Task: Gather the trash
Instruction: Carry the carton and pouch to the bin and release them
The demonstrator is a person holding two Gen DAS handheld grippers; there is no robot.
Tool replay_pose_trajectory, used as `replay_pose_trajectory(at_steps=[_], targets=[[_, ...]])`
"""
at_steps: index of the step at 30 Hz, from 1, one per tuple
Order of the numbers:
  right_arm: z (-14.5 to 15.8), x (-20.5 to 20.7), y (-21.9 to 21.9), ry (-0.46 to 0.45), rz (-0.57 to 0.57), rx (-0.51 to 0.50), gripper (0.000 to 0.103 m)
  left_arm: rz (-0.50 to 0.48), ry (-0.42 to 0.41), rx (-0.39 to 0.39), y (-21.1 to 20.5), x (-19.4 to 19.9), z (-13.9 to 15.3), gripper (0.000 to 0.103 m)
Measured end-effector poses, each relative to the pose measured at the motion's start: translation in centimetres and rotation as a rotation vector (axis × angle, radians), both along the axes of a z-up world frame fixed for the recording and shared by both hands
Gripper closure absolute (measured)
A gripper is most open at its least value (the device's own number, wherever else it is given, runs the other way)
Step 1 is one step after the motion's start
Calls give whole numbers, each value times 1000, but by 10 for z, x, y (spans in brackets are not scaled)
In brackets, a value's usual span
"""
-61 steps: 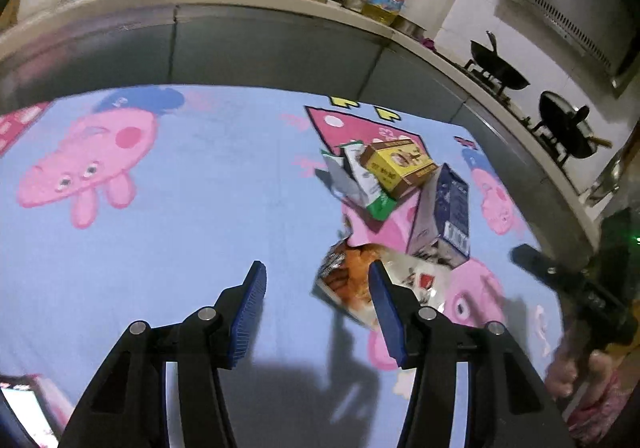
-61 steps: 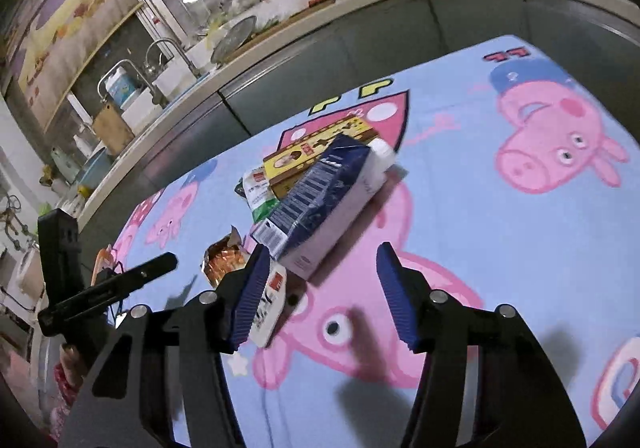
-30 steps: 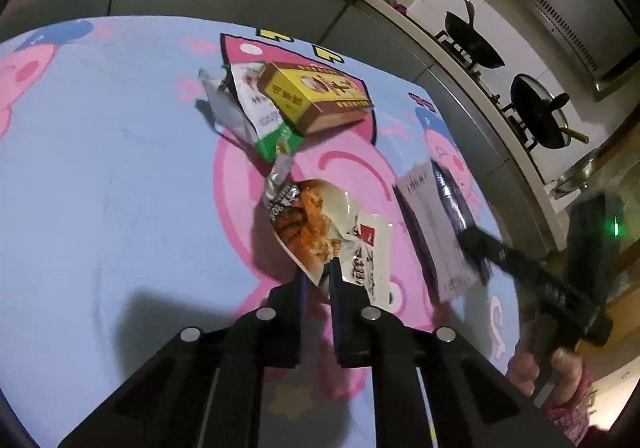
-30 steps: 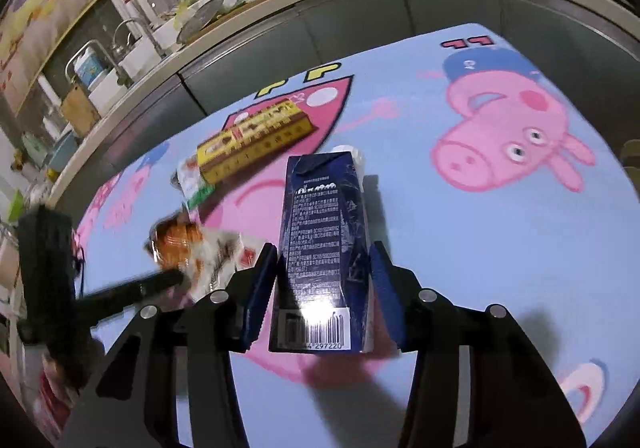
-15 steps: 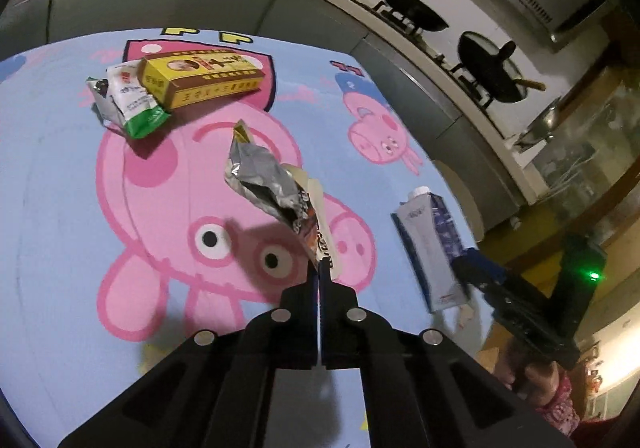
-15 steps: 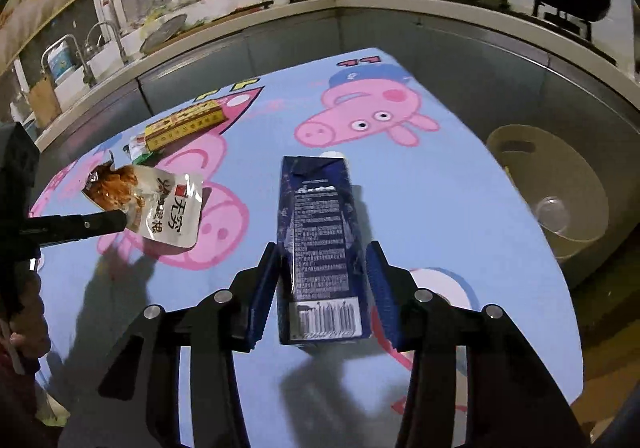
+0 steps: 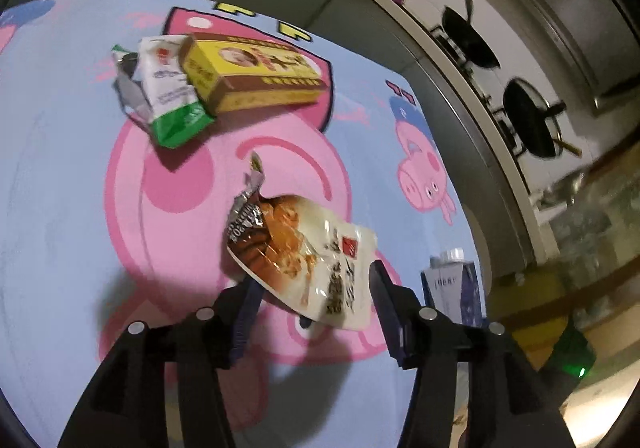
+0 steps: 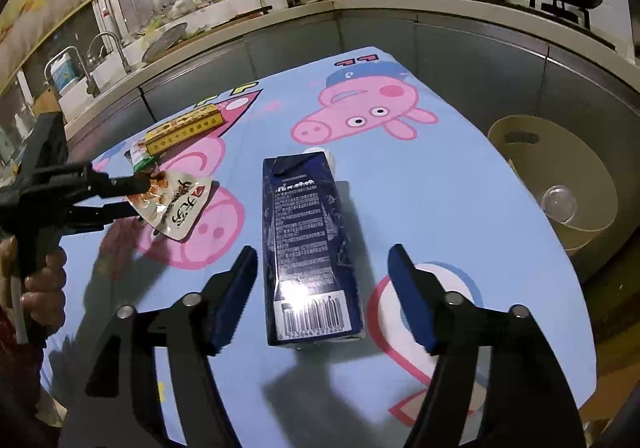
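The left gripper (image 7: 312,300) is pointed steeply down over the blue cartoon-pig tablecloth (image 7: 60,176), its handle gripped by a hand (image 8: 42,280) seen at the left edge of the right wrist view. Its jaws have just been opening and are now parted to a middling width; the snack pouch (image 7: 304,260) is seen between them, and whether either pad still touches it cannot be told. Chinese characters and a small red square logo are printed on the pouch, but they cannot be read with confidence. The right gripper (image 8: 324,288) is likewise angled down, and its jaws have just been opening: they stand wide, clear of the dark blue carton (image 8: 308,248) lying flat between them on the cloth, with a barcode and fine white print shown on its upper face. Farther back, a yellow box (image 7: 252,76) is seen touching a green-and-white wrapper (image 7: 168,100). A cream bin (image 8: 556,184) is seen beside the table's right edge.
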State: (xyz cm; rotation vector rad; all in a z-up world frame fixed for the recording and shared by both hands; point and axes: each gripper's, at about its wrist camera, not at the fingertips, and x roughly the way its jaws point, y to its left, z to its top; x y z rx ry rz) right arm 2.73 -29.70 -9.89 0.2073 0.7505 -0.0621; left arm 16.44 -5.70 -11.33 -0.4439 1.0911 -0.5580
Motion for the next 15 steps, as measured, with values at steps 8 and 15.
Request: replay_pose_trajectory(at_steps=[8, 15], targets=[[-12, -5, 24, -17, 48, -129, 47, -29, 49, -45, -13, 4, -9, 96], [1, -20, -9, -97, -34, -96, 56, -157, -16, -43, -67, -10, 27, 100]])
